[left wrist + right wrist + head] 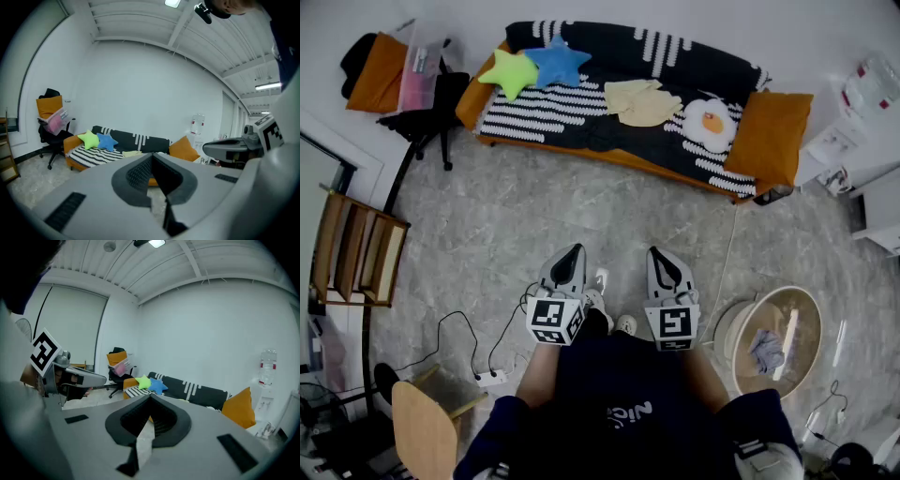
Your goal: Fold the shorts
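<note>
The pale yellow shorts [642, 101] lie crumpled on the sofa [581, 127] across the room; the left gripper view shows the shorts [131, 153] small, just beyond the jaws. I hold both grippers side by side at chest height over the floor, far from the sofa. The left gripper [571, 253] [151, 157] is shut with nothing in it. The right gripper [662, 255] [150, 397] is shut and empty too. Each gripper points towards the sofa, slightly downward.
On the sofa lie a green star pillow [511, 71], a blue star pillow [556, 60], an egg-shaped pillow [710, 121] and an orange cushion [773, 131]. An office chair [427, 112] stands left of it. A round glass table [780, 339], a wooden chair [422, 427] and floor cables [492, 377] are near me.
</note>
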### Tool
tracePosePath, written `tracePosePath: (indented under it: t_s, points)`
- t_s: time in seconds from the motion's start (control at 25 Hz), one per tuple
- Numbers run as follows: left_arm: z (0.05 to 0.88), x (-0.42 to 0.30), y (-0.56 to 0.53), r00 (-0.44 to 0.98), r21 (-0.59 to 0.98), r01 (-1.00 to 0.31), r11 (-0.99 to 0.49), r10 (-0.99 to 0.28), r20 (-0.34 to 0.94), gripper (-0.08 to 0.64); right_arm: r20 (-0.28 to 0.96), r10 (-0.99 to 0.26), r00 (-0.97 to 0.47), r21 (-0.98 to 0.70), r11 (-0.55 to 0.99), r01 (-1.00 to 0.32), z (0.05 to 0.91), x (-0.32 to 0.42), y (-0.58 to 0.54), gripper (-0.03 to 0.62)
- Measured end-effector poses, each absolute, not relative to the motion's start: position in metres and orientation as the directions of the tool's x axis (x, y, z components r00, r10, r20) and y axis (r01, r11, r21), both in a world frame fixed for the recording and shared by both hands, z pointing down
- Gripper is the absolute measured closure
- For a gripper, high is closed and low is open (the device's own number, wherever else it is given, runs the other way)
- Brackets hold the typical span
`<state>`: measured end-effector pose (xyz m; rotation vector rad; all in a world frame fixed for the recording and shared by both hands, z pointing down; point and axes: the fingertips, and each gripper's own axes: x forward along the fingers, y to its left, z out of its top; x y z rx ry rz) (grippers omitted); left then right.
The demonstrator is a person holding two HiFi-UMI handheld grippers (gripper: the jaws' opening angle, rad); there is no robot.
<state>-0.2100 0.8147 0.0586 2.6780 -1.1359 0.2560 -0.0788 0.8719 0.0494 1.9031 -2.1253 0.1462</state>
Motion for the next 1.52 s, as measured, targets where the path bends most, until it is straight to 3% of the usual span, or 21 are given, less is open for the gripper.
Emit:
tracePosePath:
  t_s: [0.48,0.52,0.56,0.64,0.68,0.8,1.2,1.52]
  points:
    - [0.056,-0.206,0.803,0.709,0.146,-0.703,-0.696,-0.669,0.224,0.555,0.285,-0.957,-0.060,0.083,0.087,-0.993,0.058,-0.068,0.863,0.580]
    - [0.057,-0.204,0.802,0.723,0.154,-0.688,-0.709,-0.652,0.227,0.545,0.288,-0.956,-0.058,0.076,0.083,-0.994,0.059,-0.067,0.860,0.580]
    - [0.057,-0.201,0.800,0.740,0.165,-0.670,-0.724,-0.633,0.227,0.476,0.290,-0.955,-0.063,0.069,0.087,-0.994,0.061,-0.066,0.858,0.571]
    - [0.058,-0.198,0.796,0.766,0.181,-0.641,-0.746,-0.604,0.221,0.324,0.292,-0.952,-0.091,0.051,0.110,-0.993,0.063,-0.067,0.851,0.394]
    - [0.059,-0.198,0.793,0.772,0.185,-0.633,-0.752,-0.596,0.220,0.276,0.291,-0.951,-0.105,0.042,0.122,-0.992,0.064,-0.068,0.848,0.339]
    - [0.069,-0.197,0.784,0.790,0.209,-0.608,-0.766,-0.558,0.254,0.226,0.310,-0.943,-0.120,0.021,0.133,-0.991,0.069,-0.068,0.843,0.213]
    - [0.077,-0.182,0.746,0.836,0.174,-0.523,-0.834,-0.462,0.296,0.209,0.333,-0.943,-0.014,0.058,0.036,-0.998,0.077,-0.064,0.816,0.208]
    - [0.080,-0.193,0.716,0.802,0.159,-0.573,-0.804,-0.510,0.310,0.209,0.354,-0.935,-0.004,0.051,0.023,-0.998,0.085,-0.057,0.794,0.219]
